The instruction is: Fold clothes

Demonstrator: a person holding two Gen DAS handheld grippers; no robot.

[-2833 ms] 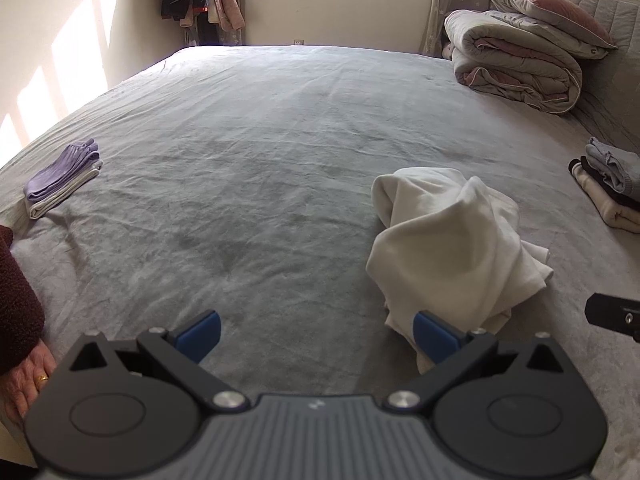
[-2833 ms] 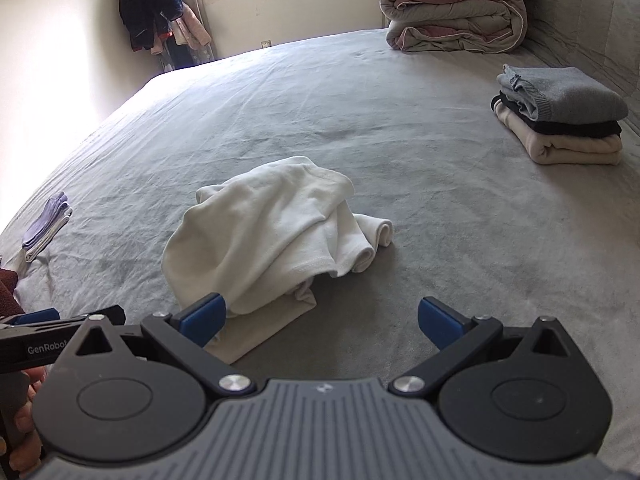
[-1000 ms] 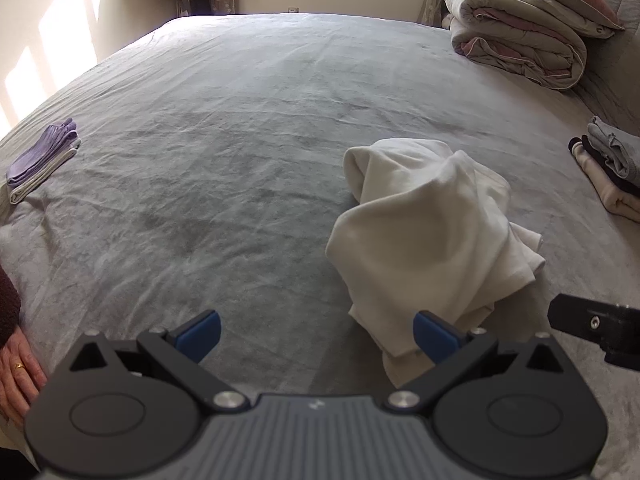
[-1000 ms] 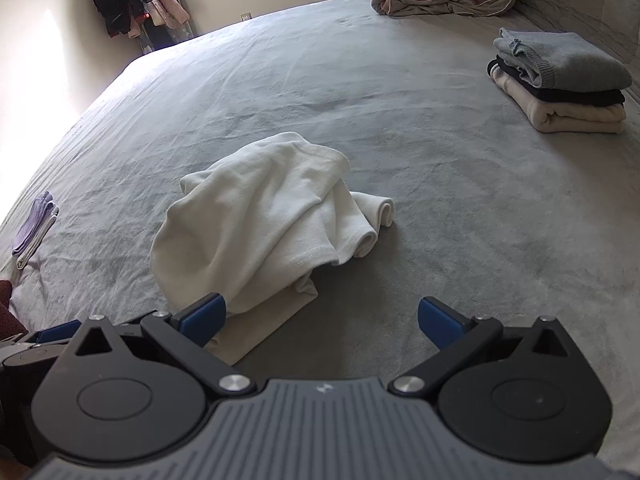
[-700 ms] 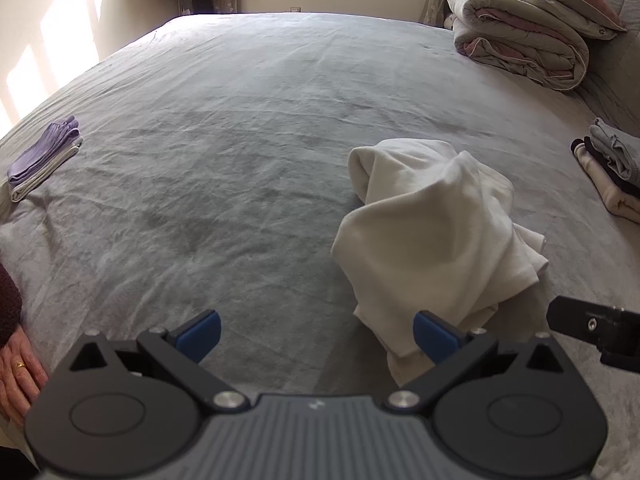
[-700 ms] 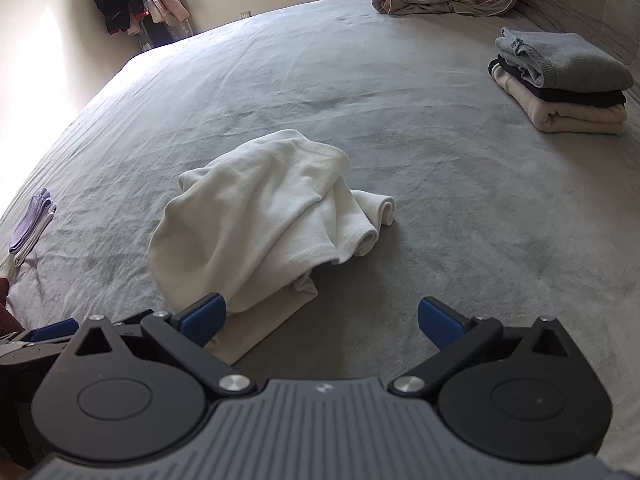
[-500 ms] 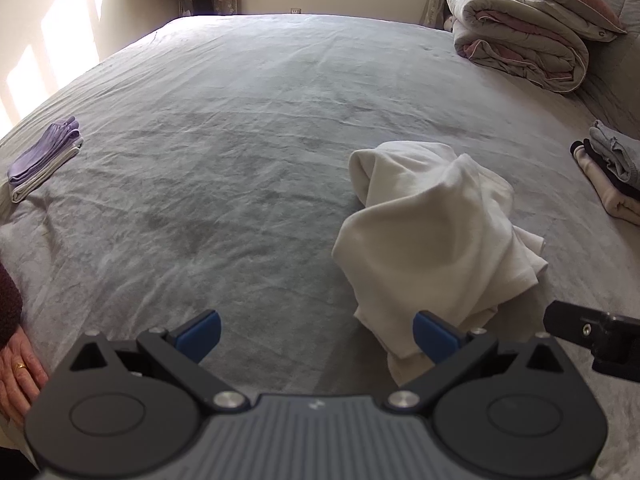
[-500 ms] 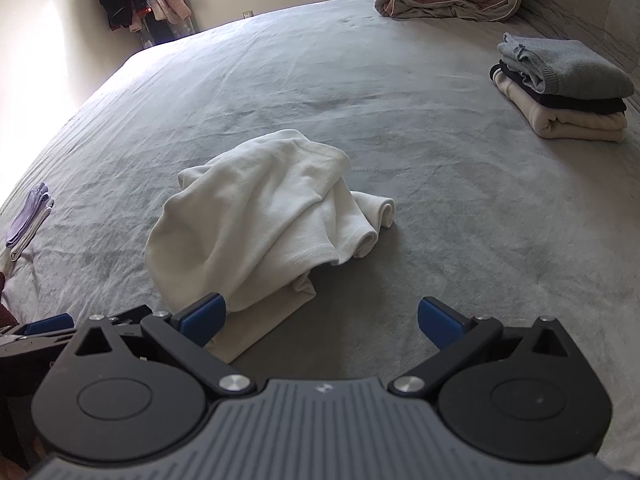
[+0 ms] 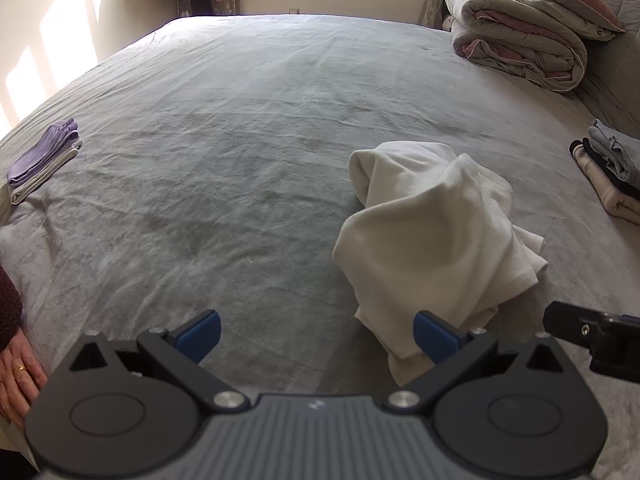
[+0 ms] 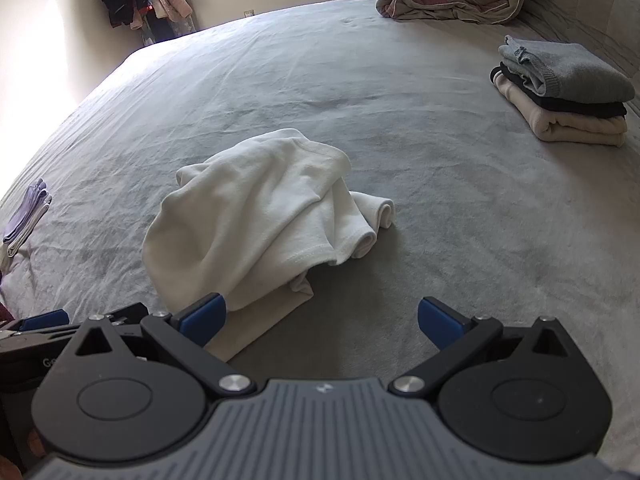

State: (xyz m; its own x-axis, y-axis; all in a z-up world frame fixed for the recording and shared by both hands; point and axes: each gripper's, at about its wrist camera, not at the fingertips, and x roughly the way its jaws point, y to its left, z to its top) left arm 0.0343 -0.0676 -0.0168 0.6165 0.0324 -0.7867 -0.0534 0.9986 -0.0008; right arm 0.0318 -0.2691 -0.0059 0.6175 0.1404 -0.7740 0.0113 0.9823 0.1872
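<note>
Both my tongs, left (image 9: 316,338) and right (image 10: 322,320), gape wide, holding nothing, low over the bed (image 10: 460,216). White garment (image 10: 260,216) lies crumpled just ahead, unfolded, not yet grasped. Its long axis seems to run from near-left hem to far-right rolled ends. Farther right, a folded stack (image 10: 564,96) looks done; this piece remains.

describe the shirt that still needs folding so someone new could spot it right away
On the wide grey bed, look near the front edge, just ahead of the two open grippers. The white garment lies there in a loose crumpled heap, unlike the neat folded stack at the right and the small purple folded pile at the left.
</note>
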